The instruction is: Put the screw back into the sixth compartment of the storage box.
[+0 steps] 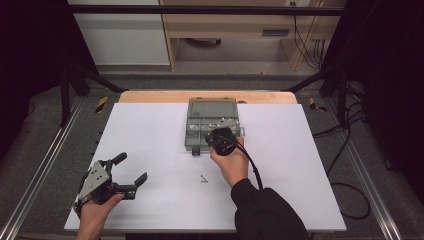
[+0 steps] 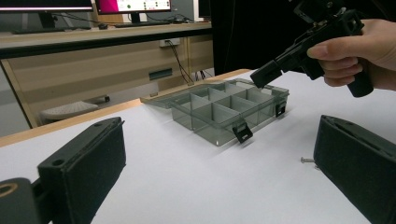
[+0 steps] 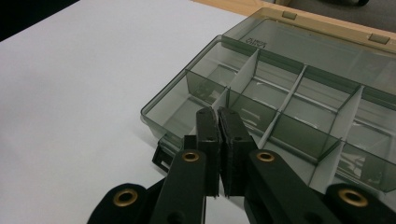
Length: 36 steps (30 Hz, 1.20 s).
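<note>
Organizer box (image 3: 299, 98) open | right gripper (image 3: 219, 116) fingers closed above front compartment

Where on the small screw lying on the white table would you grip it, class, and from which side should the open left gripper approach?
Grip the screw across its thin shank, coming straight down from above. It lies flat on the white table, apart from the compartment box, so only a top approach lets the jaws straddle it. The left gripper is already open and probably nearest.
</note>
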Tool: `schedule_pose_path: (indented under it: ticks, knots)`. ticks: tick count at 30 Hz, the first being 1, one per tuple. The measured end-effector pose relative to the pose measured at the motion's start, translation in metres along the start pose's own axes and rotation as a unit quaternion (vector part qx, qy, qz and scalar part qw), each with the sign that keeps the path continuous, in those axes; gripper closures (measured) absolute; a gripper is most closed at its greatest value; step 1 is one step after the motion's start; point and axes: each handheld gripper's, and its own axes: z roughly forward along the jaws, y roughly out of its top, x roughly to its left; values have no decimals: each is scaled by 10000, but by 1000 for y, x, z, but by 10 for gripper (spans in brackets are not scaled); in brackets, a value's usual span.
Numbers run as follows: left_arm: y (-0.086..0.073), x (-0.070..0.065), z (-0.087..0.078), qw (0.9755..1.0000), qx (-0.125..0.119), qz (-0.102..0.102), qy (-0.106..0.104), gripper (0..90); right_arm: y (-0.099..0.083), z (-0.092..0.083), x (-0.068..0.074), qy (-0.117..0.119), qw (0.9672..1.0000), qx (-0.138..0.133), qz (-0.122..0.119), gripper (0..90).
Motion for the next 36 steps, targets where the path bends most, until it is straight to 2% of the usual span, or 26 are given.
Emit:
schedule_pose_path:
  ticks: [5, 10, 20, 24, 28, 30, 31, 32, 33, 34, 36]
  knots:
    - [0, 0, 0, 10000, 23, 16, 0, 21, 2, 6, -1, 3, 10000, -20, -29, 878]
    - [0, 1, 0, 10000, 12, -4, 0, 21, 1, 15, -3, 8, 10000, -44, 47, 878]
    - [0, 1, -1, 10000, -38, -33, 40, 22, -3, 31, -9, -139, 9996, 126, 195, 878]
    - [1, 2, -2, 9999, -77, 11, 68, 23, -4, 34, -11, -235, 9995, 122, 147, 876]
    - [1, 2, -2, 9999, -84, -16, 67, 24, -3, 32, -9, -260, 9995, -48, 152, 761]
    - [1, 2, -2, 9999, -88, -18, 61, 24, -2, 31, -9, -259, 9995, -81, 150, 751]
    - [1, 2, -2, 9999, -85, -17, 57, 24, -1, 27, -9, -316, 9993, -156, 133, 699]
    - [1, 1, -2, 9999, -83, -16, 54, 24, -1, 27, -9, -316, 9993, -156, 133, 699]
    - [1, 1, -2, 10000, -78, -16, 46, 24, 0, 24, -7, -275, 9993, -182, 162, 641]
    - [1, 1, -2, 10000, -75, -17, 40, 23, 1, 23, -6, -257, 9994, -177, 151, 636]
    - [1, 1, -1, 10000, -68, -11, 32, 24, 1, 19, -4, -312, 9993, -193, 6, 622]
